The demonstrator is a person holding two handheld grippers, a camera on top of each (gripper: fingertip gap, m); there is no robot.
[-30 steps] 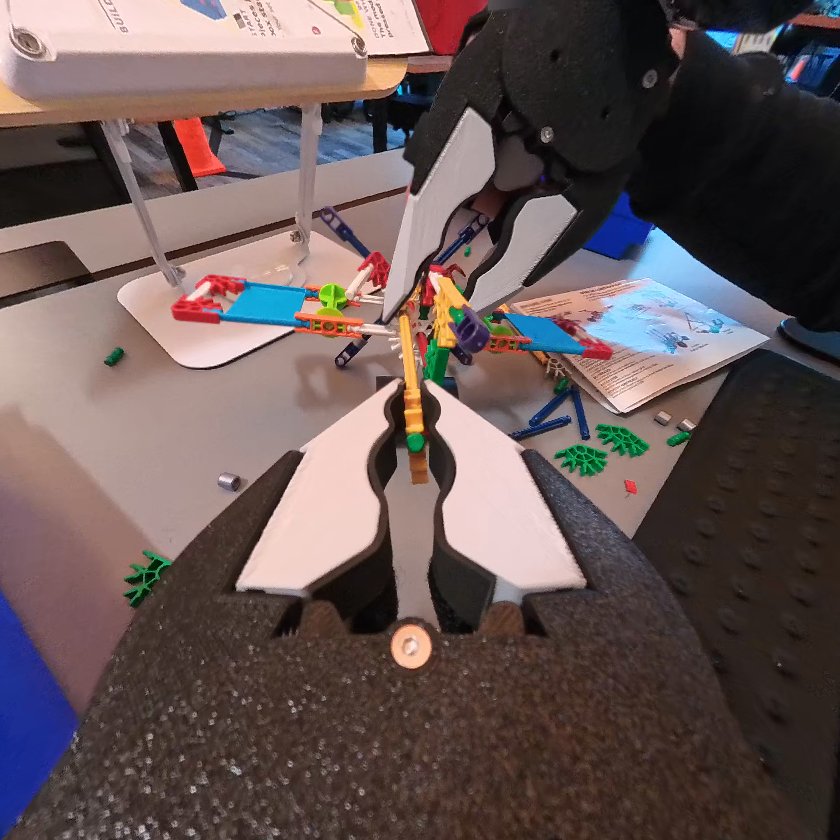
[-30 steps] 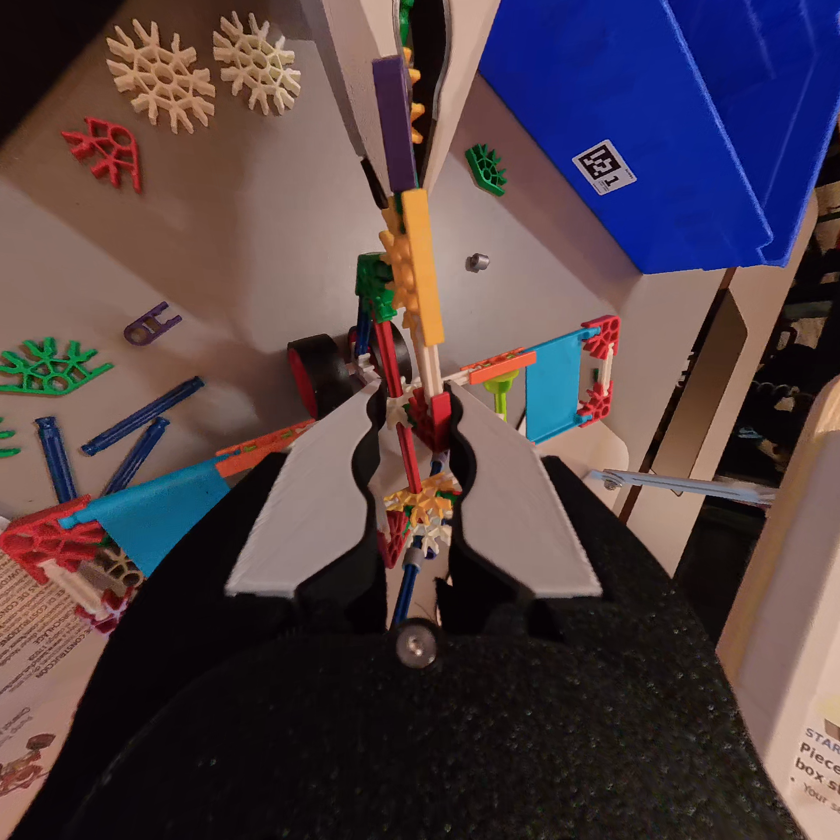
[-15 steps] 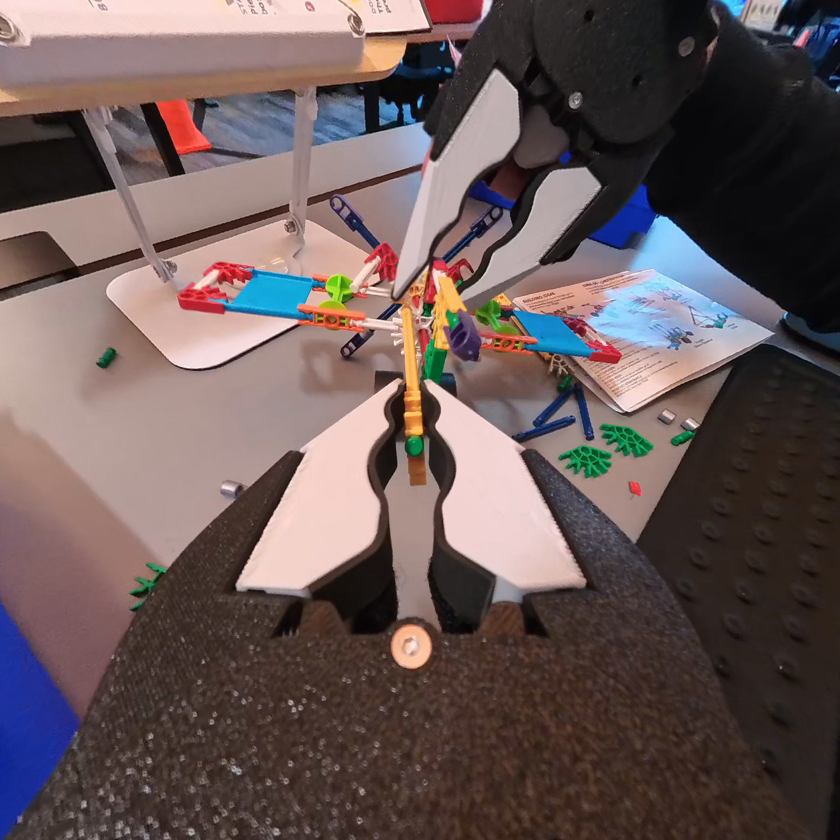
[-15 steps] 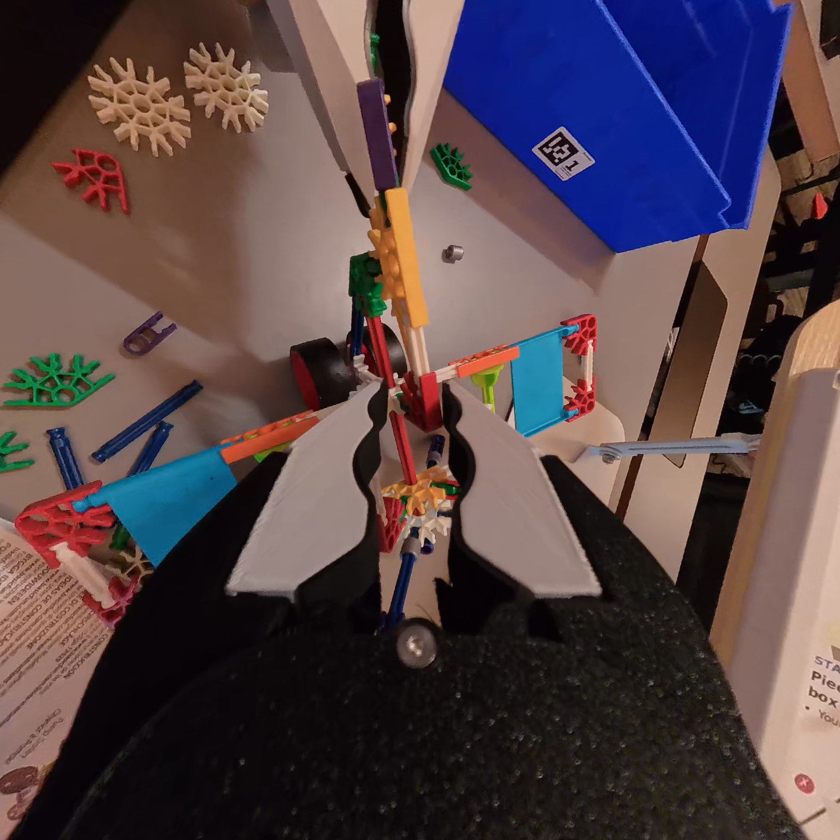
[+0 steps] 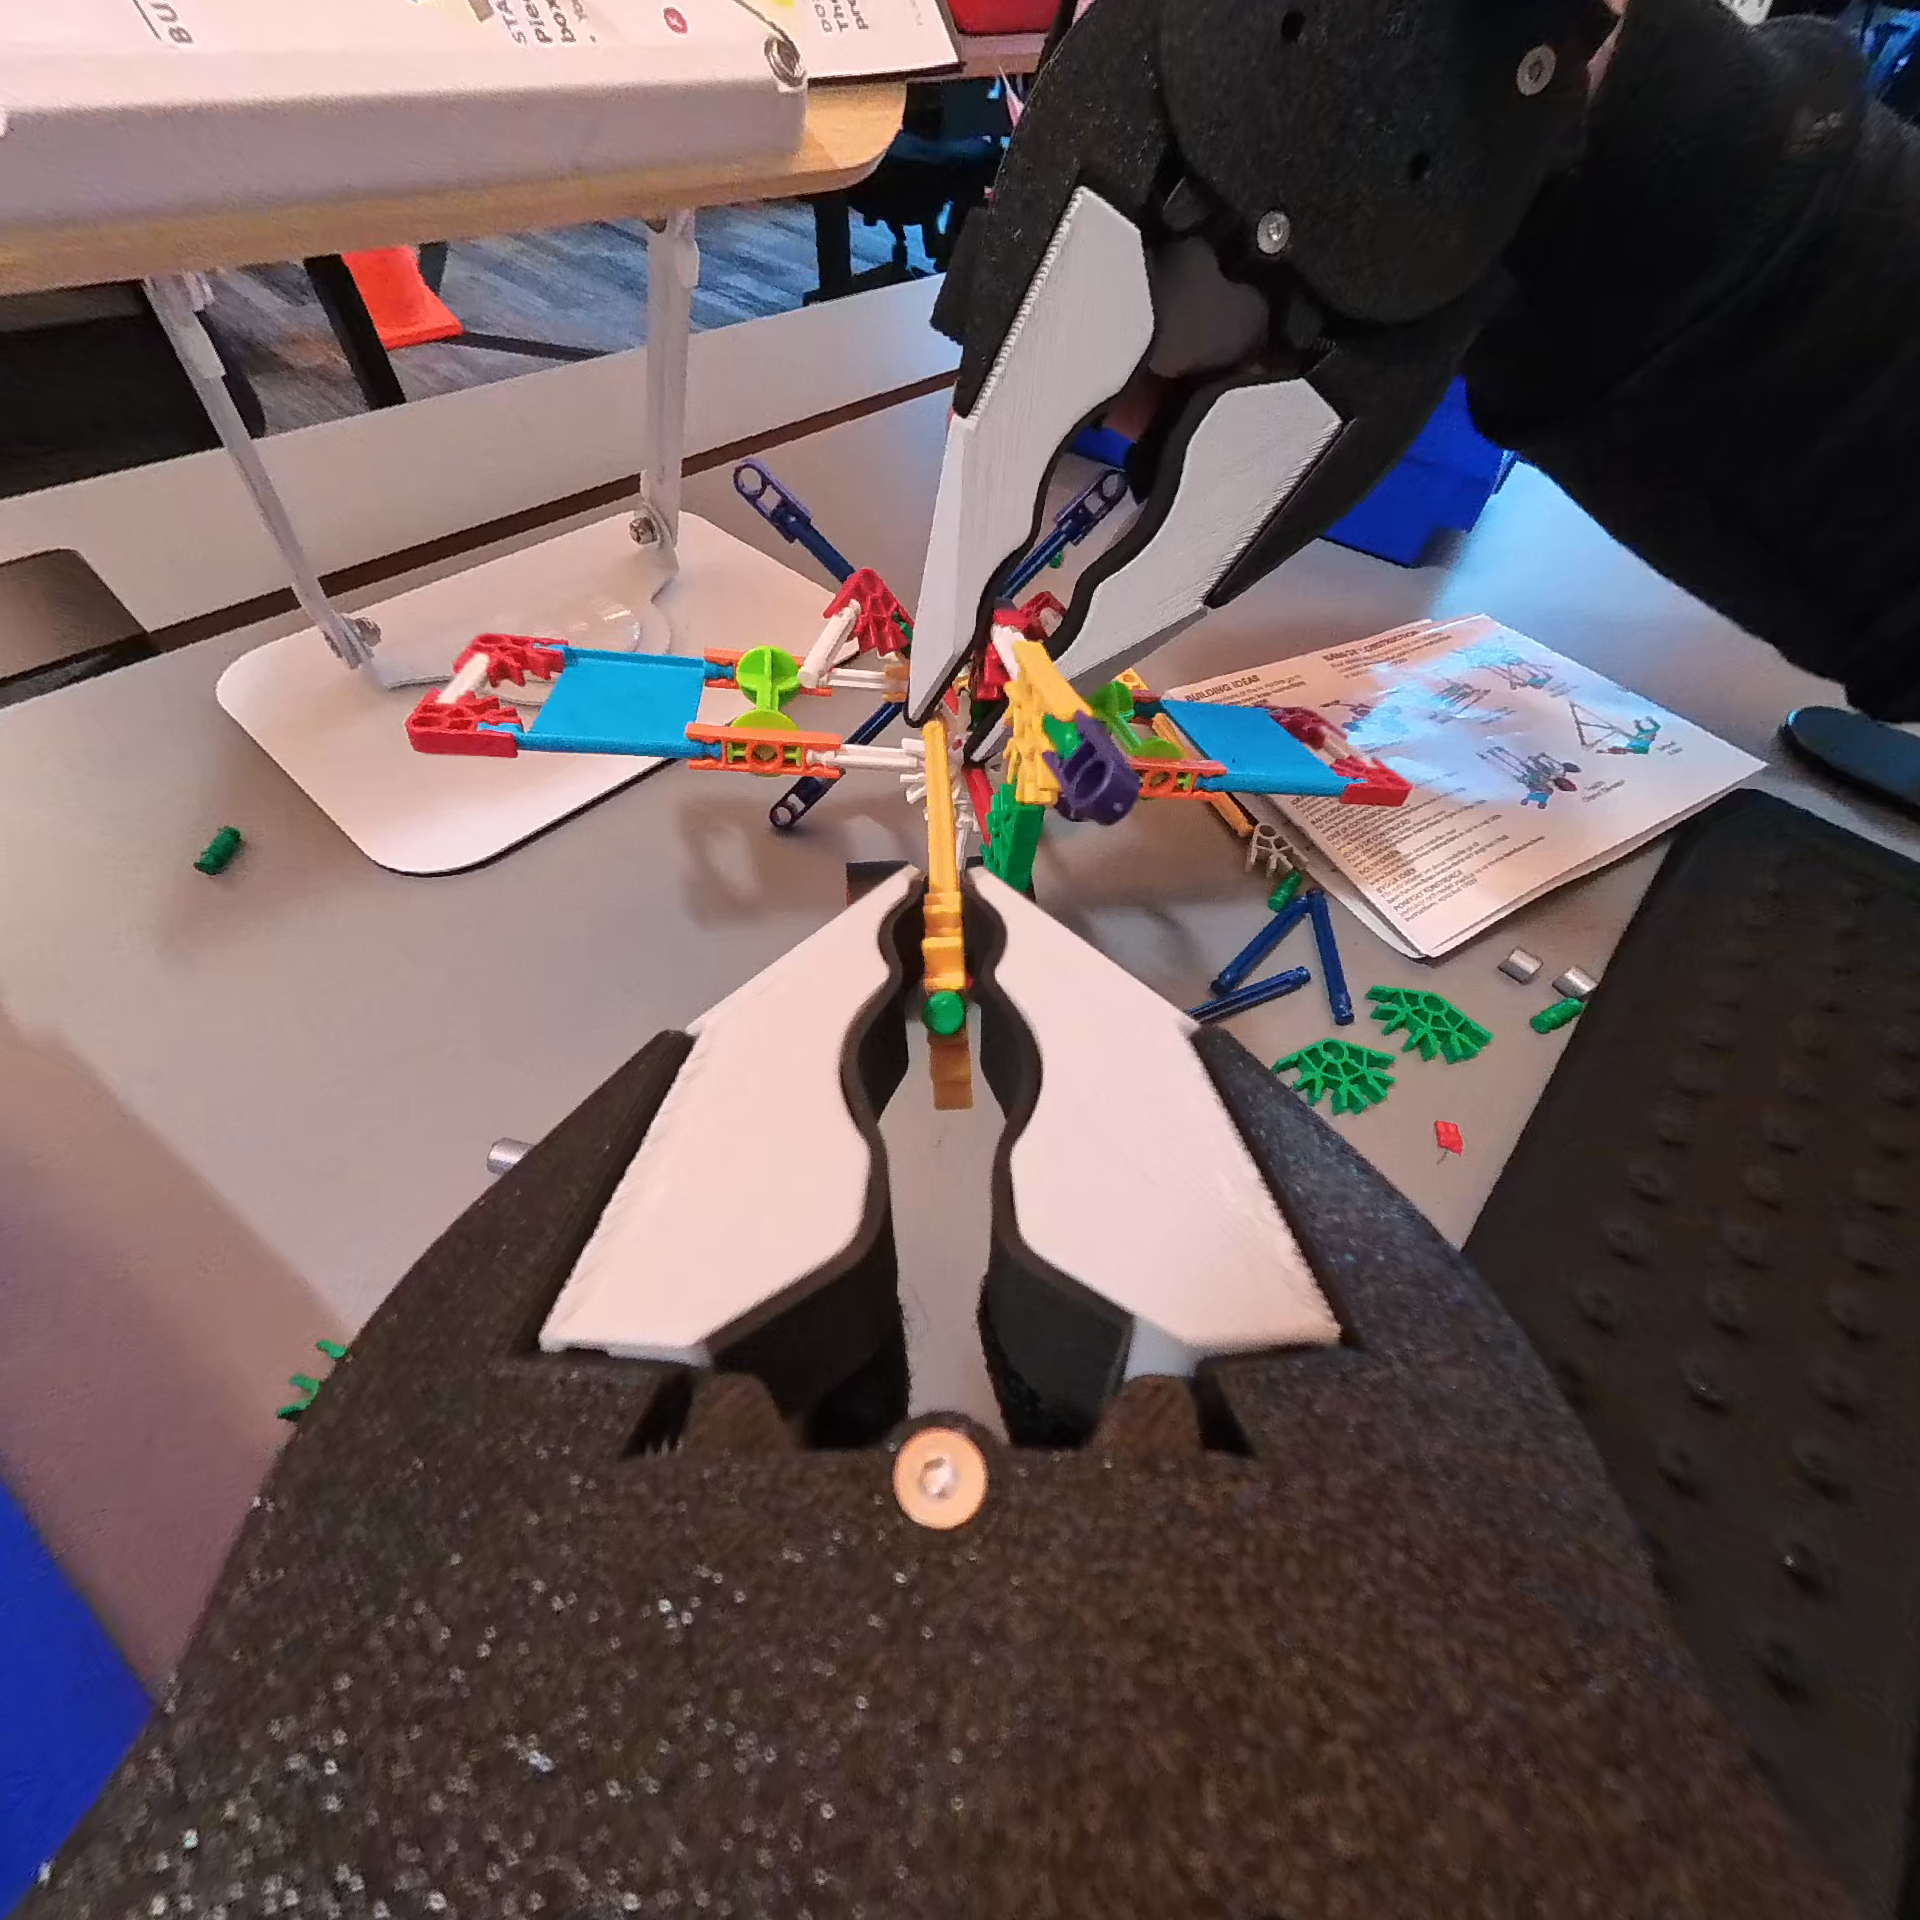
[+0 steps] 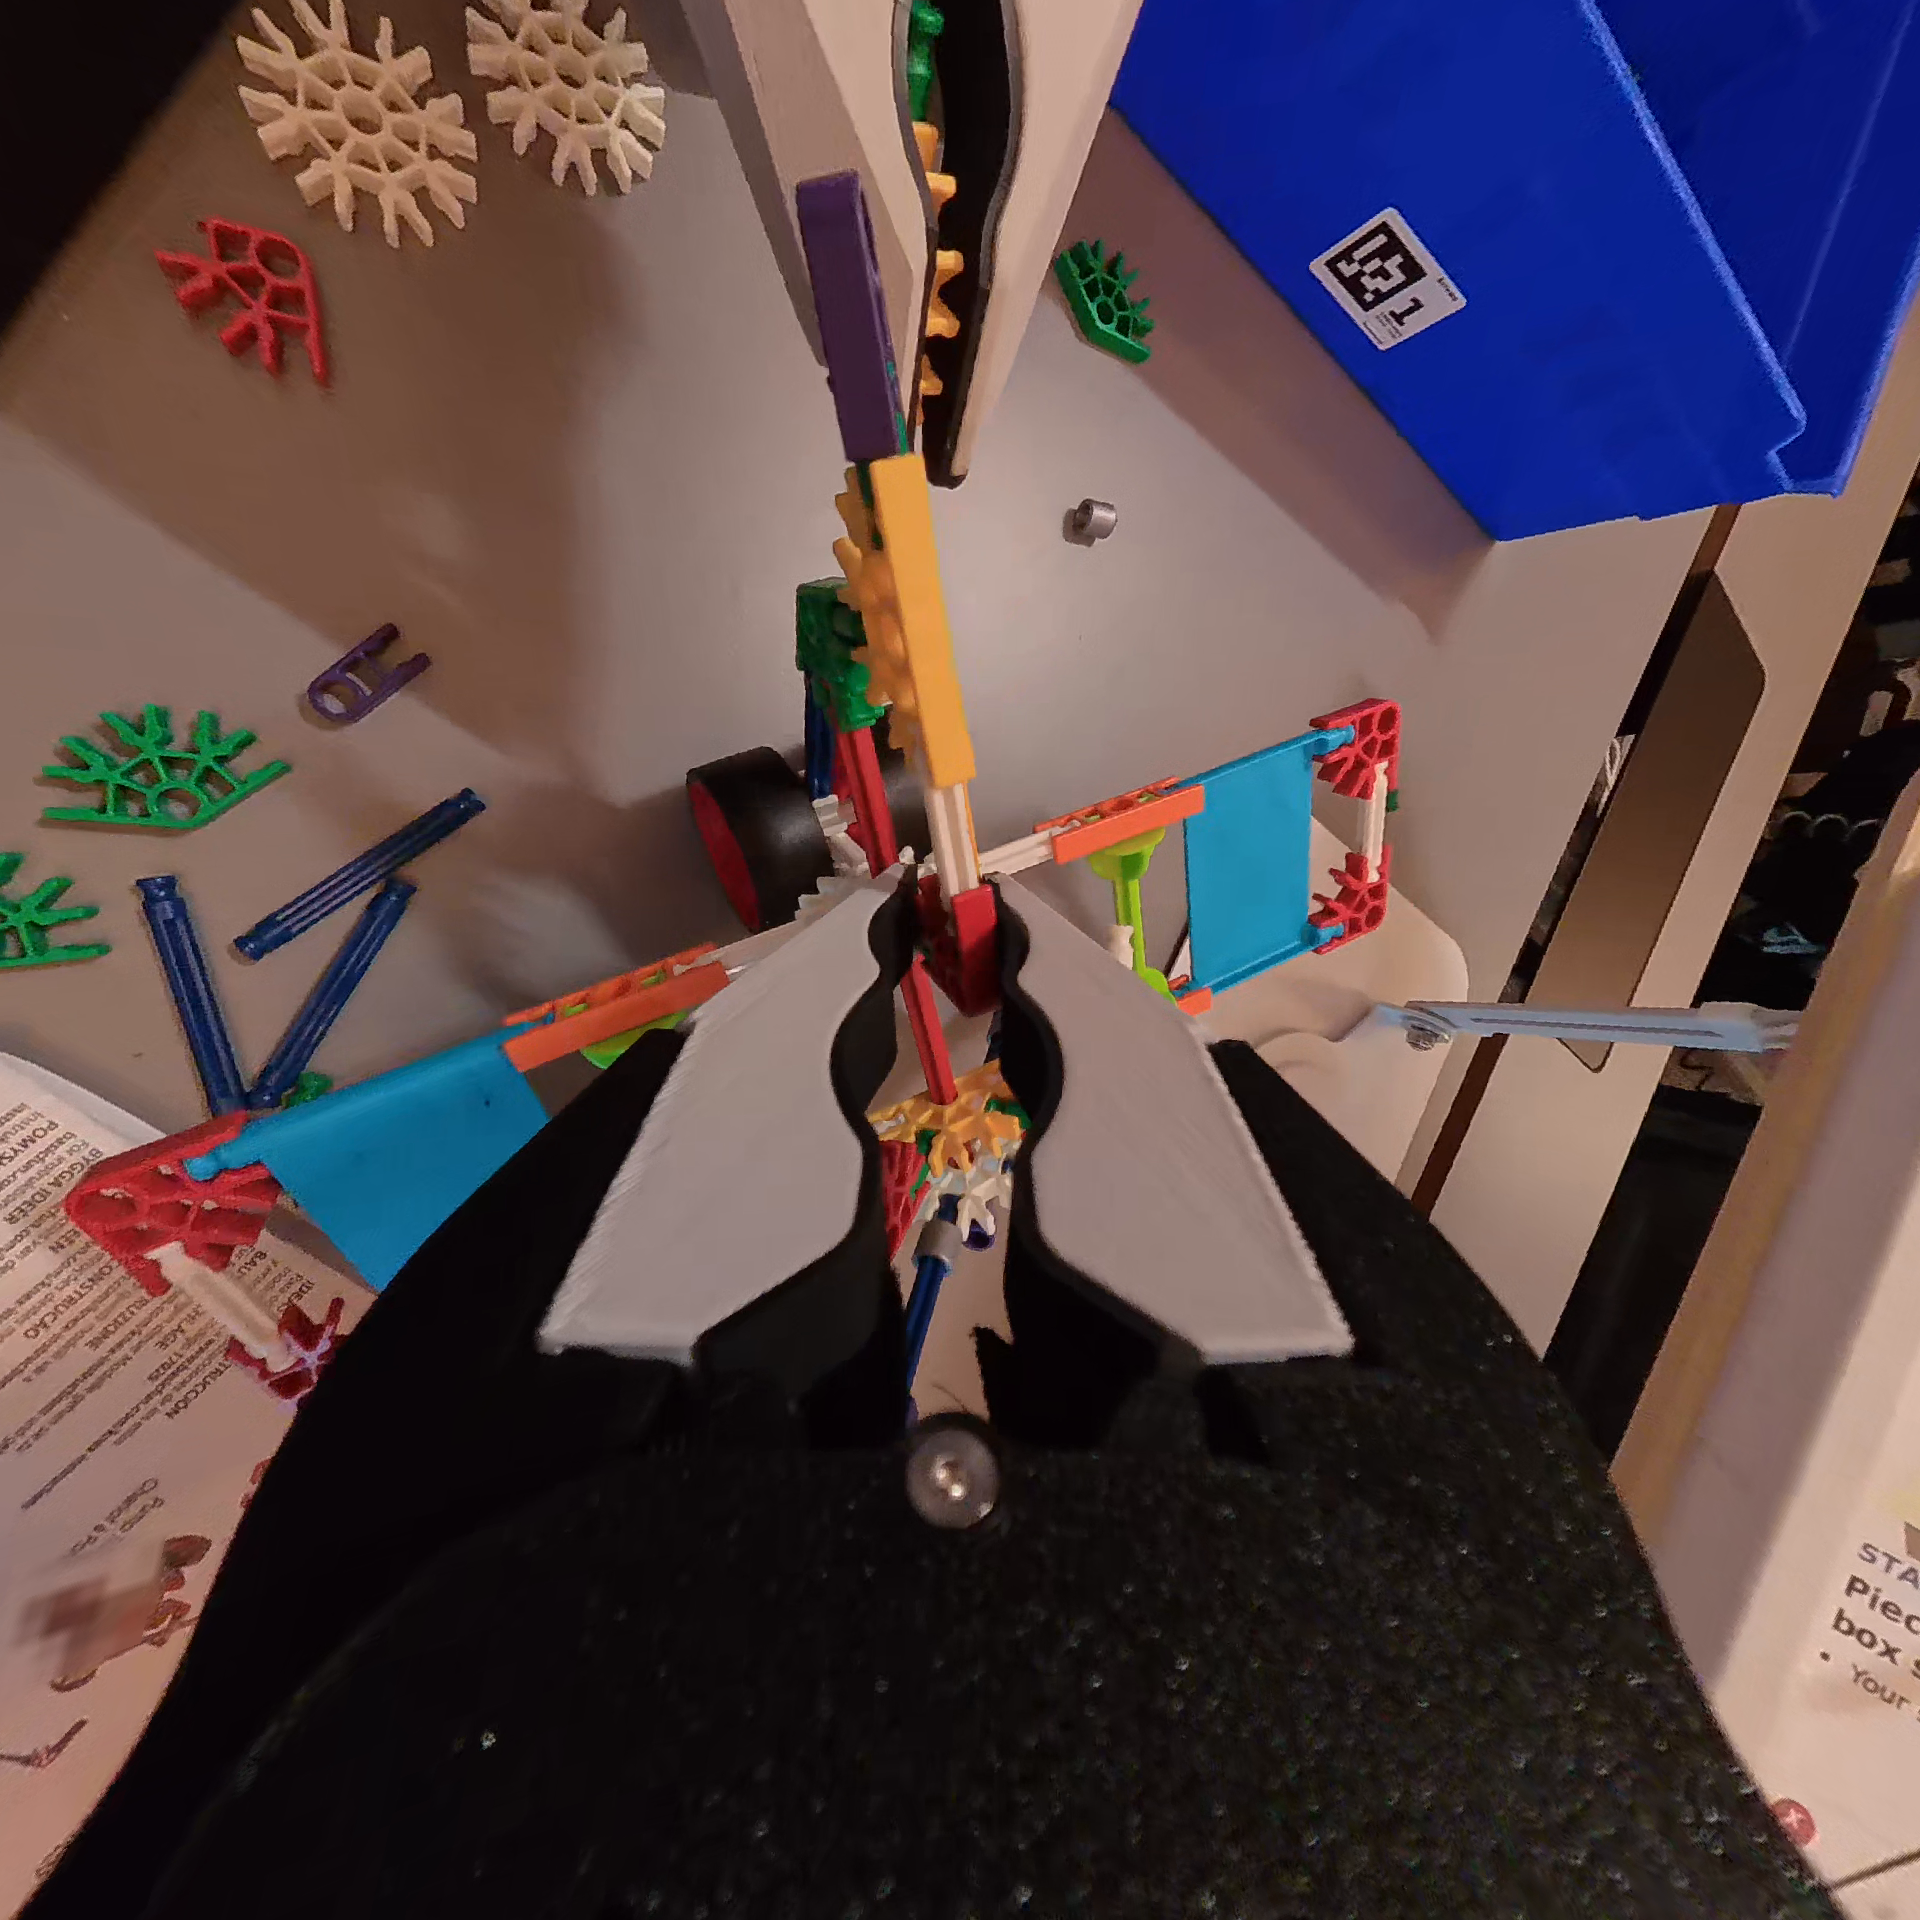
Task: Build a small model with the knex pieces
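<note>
Two claws meet on one rod-and-connector toy model [image 5: 935, 748] standing on the grey surface [image 5: 436, 997]. The left claw [image 5: 943, 896] is closed on the near end of a yellow strip [image 5: 943, 914] whose long axis runs straight ahead along the fingers, away from the camera and into the model's hub; a green peg [image 5: 943, 1010] and an orange-brown end piece sit in the gap just behind the tips. The right claw [image 6: 954, 891] comes down from above and from the far side, its jaws pinched on a red connector [image 6: 961, 935] at the hub, directly in line with the yellow strip, so the two claws face each other along one axis. Blue panels [image 5: 613, 701] with red corner pieces extend crosswise to both sides. A black wheel [image 6: 753, 831] rests beneath the hub. Loose blue rods [image 5: 1288, 956], green fan connectors [image 5: 1335, 1075], an instruction sheet [image 5: 1486, 748] and a blue bin [image 6: 1507, 229] lie about the model, the bin well apart from it.
</note>
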